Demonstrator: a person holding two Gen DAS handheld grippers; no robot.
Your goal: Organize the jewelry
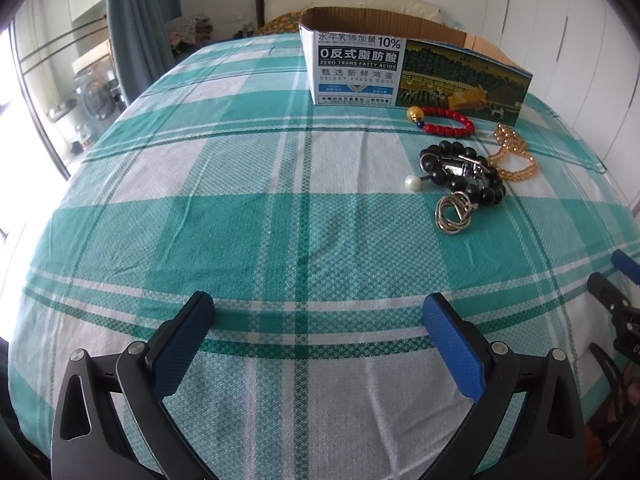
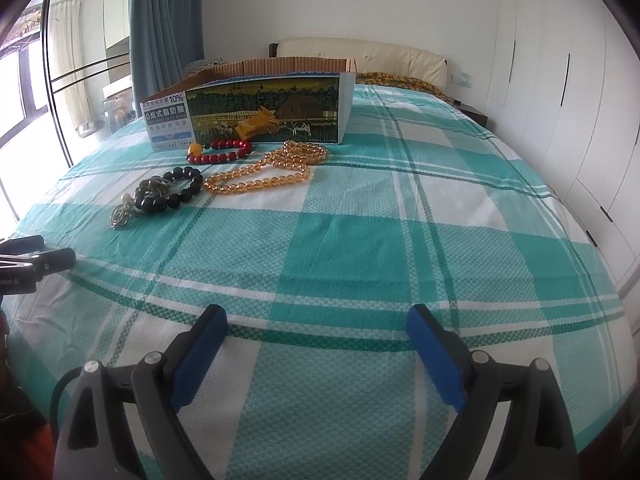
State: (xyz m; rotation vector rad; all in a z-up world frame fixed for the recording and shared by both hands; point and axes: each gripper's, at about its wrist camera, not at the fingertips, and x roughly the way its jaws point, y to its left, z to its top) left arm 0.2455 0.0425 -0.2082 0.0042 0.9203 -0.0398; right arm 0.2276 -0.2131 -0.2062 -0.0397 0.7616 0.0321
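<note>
Both my tongs stand wide apart and hold nothing: left tongs [image 1: 320, 312], right tongs [image 2: 316, 322], low in each frame over the checked bedspread [image 2: 360, 248]. Nothing appears sorted yet. All pieces lie loose on the bed, right of centre in the left view, before the open cardboard box [image 1: 416, 72]: red bead bracelet [image 1: 448, 120], black bead bracelet [image 1: 464, 172], amber bead strand [image 2: 260, 172], silver chain [image 1: 454, 214], single pearl [image 1: 411, 181]. Box contents unseen.

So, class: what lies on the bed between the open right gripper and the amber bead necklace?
Only bare checked bedspread lies between the right gripper and the amber bead necklace; the right wrist view shows it.
</note>
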